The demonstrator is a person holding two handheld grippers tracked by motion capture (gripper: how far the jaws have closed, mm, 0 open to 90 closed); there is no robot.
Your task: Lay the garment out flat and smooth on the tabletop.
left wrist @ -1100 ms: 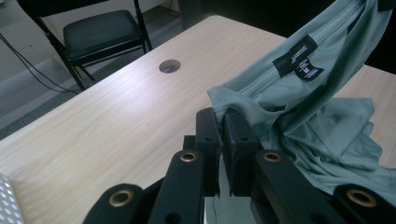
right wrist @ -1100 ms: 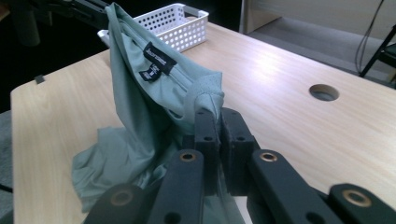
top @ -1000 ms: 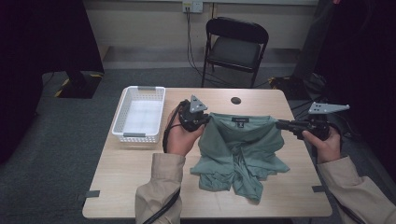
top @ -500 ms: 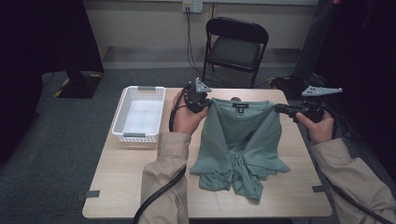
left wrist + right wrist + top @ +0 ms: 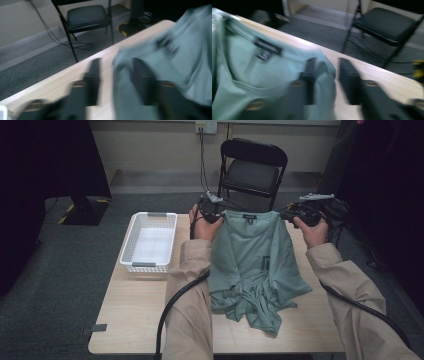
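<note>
Since the earlier frames I have carried the shirt's (image 5: 255,255) shoulders toward the table's (image 5: 130,320) far edge, so the top now lies stretched flat while the hem is bunched at six o'clock. Both my grippers' jaws have just been opening. My left gripper (image 5: 210,212), at eleven o'clock of the shirt, stands with jaws apart, a fold of the shoulder cloth loose between them. My right gripper (image 5: 295,215), at one o'clock, is likewise released, its shoulder corner slack between the jaws and pressed by neither.

The shirt feels to me like light, limp knit: it will sag, drag and wrinkle rather than hold a shape, and it will not slip much on the wood. I judge the best holds to be the seams at the shoulders, or the hem corners once the bunch is pulled out.

The white basket (image 5: 131,240) sits at nine o'clock of the shirt, apart from it, with nothing inside. A black folding chair (image 5: 252,172) stands beyond at twelve o'clock.
</note>
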